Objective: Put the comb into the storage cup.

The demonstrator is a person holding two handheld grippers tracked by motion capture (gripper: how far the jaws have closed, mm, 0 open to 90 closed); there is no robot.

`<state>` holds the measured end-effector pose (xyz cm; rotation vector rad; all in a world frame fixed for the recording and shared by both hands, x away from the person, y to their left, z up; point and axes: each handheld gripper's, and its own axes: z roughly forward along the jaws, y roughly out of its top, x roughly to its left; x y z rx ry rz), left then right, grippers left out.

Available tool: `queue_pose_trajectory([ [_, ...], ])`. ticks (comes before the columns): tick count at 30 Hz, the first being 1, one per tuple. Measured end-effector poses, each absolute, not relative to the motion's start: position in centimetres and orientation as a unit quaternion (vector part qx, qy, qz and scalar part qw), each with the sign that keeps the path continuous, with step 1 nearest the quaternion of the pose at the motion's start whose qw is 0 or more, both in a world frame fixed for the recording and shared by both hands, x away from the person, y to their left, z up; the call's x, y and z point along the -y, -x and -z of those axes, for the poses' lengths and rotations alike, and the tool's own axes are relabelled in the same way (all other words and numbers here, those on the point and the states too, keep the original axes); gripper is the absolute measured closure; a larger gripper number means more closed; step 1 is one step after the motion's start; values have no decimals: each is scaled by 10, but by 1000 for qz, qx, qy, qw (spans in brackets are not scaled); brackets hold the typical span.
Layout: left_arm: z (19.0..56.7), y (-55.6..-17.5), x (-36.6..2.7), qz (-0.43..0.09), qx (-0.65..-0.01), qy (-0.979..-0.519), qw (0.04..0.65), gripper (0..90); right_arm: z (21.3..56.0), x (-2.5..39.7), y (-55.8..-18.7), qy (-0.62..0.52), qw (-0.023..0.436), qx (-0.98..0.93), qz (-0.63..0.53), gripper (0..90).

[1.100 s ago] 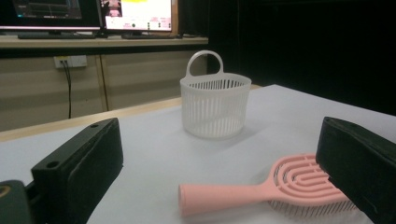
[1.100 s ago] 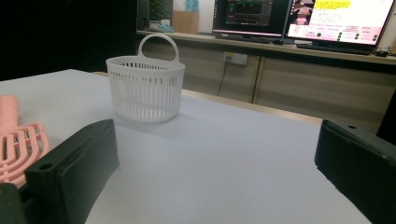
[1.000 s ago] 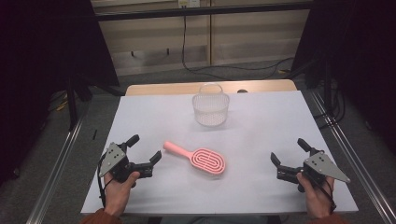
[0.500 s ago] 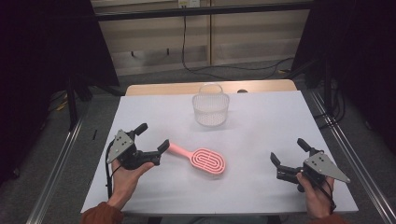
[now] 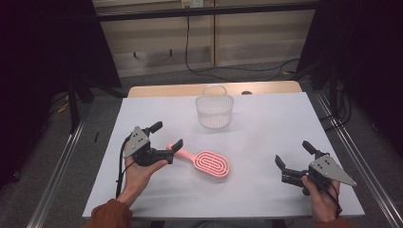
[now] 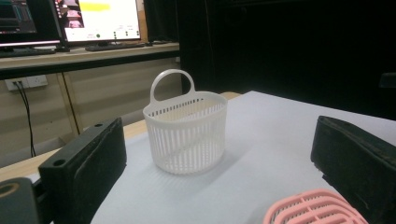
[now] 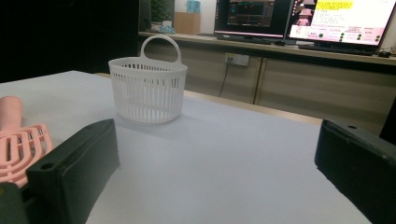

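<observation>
Near the table's front edge lies the pink hairbrush (image 5: 210, 163), not picked up yet. The left gripper (image 5: 166, 141) is wide open around its handle, holding nothing. The right gripper (image 5: 292, 159) waits open. The white basket (image 5: 214, 110) stays empty.

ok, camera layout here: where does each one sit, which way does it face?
High view: above the person's side, facing forward and down on the table; forearms, left claw, right claw.
Left gripper view: on the left claw, facing the basket; open jaws, brush between.
Right gripper view: on the right claw, facing the basket; open jaws.
All share basket and brush.
</observation>
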<state>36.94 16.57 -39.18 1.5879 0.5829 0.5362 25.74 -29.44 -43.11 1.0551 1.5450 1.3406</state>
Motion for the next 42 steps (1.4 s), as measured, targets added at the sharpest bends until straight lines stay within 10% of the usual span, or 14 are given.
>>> queue_pose_trajectory([
  [28,390,-406,-140,-245,-255,-689,632,192,431,294,-257,-418,404,-612,-536,0],
  [42,394,-411,-145,-231,-258,-690,635,514,432,294,-257,-416,403,-615,-536,0],
])
